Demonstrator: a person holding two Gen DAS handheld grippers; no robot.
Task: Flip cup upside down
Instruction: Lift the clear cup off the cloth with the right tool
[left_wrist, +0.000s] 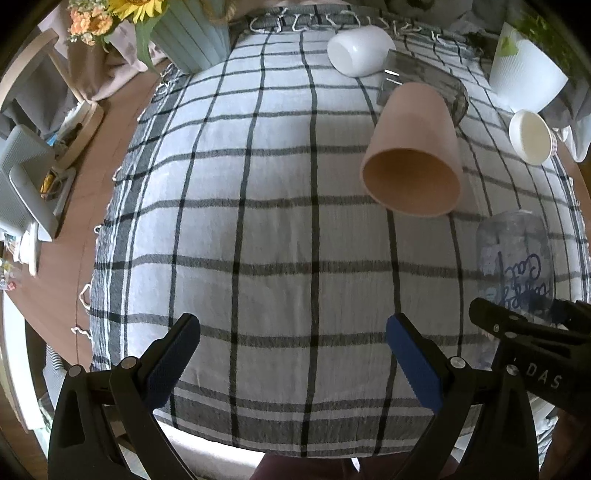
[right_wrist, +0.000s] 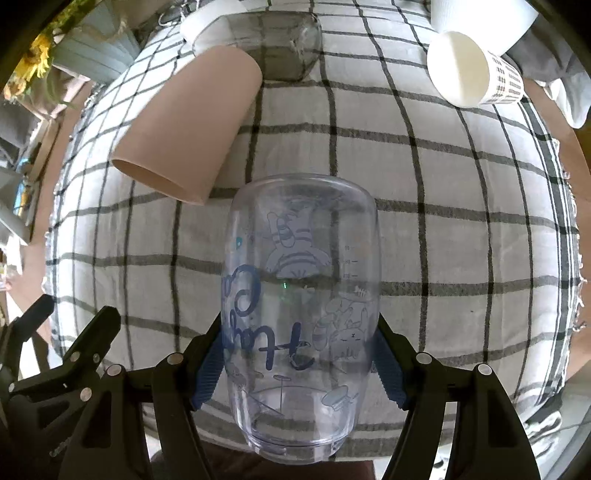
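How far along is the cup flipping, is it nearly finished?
Partly. The right gripper is clamped on the clear plastic cup with blue cartoon prints, whose lettering reads upside down and whose open end faces the camera. It isn't yet set mouth-down on the checked cloth. The left gripper is open and holds nothing.

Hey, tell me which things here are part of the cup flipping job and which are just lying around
Part of the job:
- clear printed cup, clamped in the right gripper
- left gripper, open and holding nothing

Just lying about:
- pink cup, on its side
- white cup, on its side
- paper cup, on its side
- glass jar
- flower vase
- checked cloth
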